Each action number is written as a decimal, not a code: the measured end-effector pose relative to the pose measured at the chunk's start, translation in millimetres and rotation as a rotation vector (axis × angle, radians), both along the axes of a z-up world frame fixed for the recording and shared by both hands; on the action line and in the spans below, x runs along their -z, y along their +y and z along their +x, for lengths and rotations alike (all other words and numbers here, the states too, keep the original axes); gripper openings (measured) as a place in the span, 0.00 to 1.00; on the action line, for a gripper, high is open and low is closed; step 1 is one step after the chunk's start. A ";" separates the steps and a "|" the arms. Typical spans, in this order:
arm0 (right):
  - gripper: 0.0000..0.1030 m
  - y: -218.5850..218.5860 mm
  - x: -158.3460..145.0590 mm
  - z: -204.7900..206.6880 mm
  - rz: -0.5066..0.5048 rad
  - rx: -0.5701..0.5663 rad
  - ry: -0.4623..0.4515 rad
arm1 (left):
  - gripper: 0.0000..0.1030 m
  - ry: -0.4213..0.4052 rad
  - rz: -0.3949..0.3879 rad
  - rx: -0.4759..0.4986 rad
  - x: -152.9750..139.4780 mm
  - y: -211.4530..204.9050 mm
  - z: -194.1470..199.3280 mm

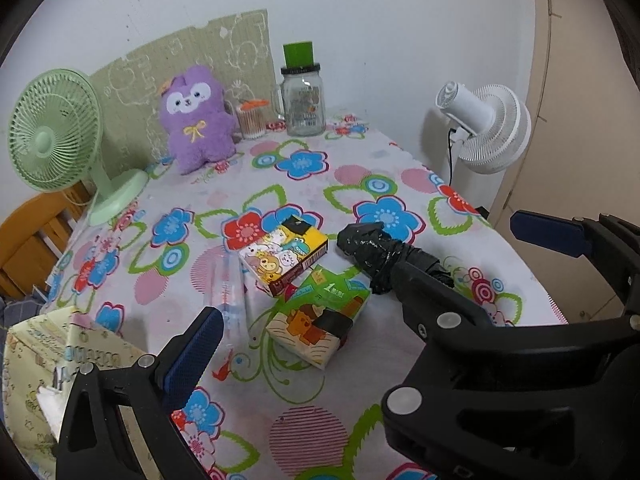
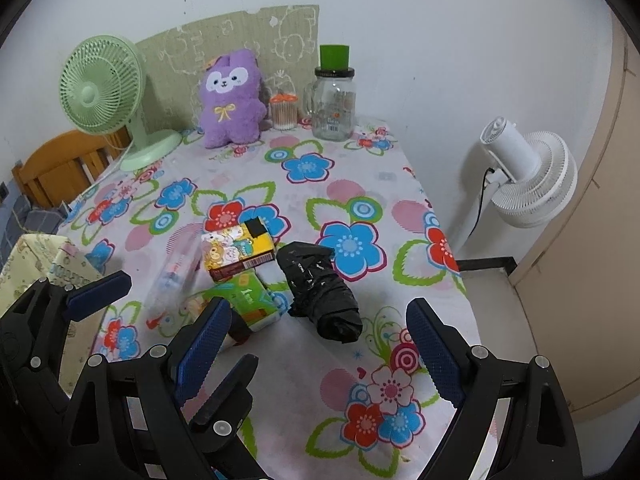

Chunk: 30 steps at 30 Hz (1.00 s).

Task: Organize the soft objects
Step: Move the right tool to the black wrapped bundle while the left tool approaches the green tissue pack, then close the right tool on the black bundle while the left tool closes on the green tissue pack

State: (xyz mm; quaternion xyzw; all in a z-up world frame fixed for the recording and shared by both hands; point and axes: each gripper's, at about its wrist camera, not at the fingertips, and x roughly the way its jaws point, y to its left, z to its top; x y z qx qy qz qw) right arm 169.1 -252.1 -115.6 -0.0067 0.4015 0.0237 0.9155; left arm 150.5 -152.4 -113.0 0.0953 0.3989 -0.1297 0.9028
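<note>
A yellow cartoon tissue pack [image 1: 285,251] [image 2: 239,250], a green tissue pack [image 1: 320,320] [image 2: 248,302] and a black rolled plastic bundle [image 1: 374,254] [image 2: 320,290] lie mid-table on the floral cloth. A clear plastic pack [image 1: 230,292] [image 2: 172,280] lies to their left. A purple plush toy [image 1: 196,118] [image 2: 232,100] sits at the back. My left gripper [image 1: 304,360] is open, hovering before the green pack. My right gripper [image 2: 320,344] is open, just short of the black bundle; it also shows in the left wrist view [image 1: 460,264].
A green fan [image 1: 56,132] [image 2: 108,92] stands back left, with a glass jar [image 1: 302,100] [image 2: 334,98] and a cotton swab tub [image 1: 251,120] [image 2: 284,110] at the back. A white fan [image 1: 486,128] [image 2: 528,176] stands off the right edge. A cream box [image 1: 52,364] [image 2: 36,268] is at the left.
</note>
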 end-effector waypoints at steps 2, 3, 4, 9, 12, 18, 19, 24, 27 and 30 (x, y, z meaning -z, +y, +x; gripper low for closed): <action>0.88 -0.9 4.8 4.3 -0.001 0.000 0.008 | 0.99 0.010 0.000 0.005 5.2 -0.1 4.9; 0.88 -1.2 7.7 7.2 -0.001 0.000 0.014 | 0.99 0.014 0.001 0.007 7.3 -0.7 7.0; 0.88 -1.3 10.1 9.1 -0.002 0.000 0.018 | 0.99 0.019 0.003 0.012 10.8 -1.4 10.0; 0.88 -2.8 25.3 22.0 -0.005 0.000 0.052 | 0.99 0.055 0.014 0.026 26.2 -4.7 21.9; 0.88 -3.1 35.8 29.8 -0.013 -0.002 0.073 | 0.99 0.074 0.022 0.028 33.6 -6.3 27.2; 0.88 -5.5 53.1 40.7 -0.021 0.003 0.108 | 0.98 0.126 0.018 0.045 51.3 -9.3 37.3; 0.88 -5.5 56.3 42.1 -0.024 0.003 0.116 | 0.98 0.137 0.019 0.051 54.8 -10.1 38.9; 0.88 -6.5 76.0 49.5 -0.012 0.002 0.160 | 1.00 0.195 0.002 0.047 74.9 -7.6 46.8; 0.88 -9.1 84.6 53.1 0.031 0.007 0.184 | 1.00 0.177 -0.014 0.060 75.3 -6.0 44.6; 0.88 -8.8 88.0 54.8 0.033 0.018 0.182 | 1.00 0.177 -0.016 0.065 74.9 -5.7 44.4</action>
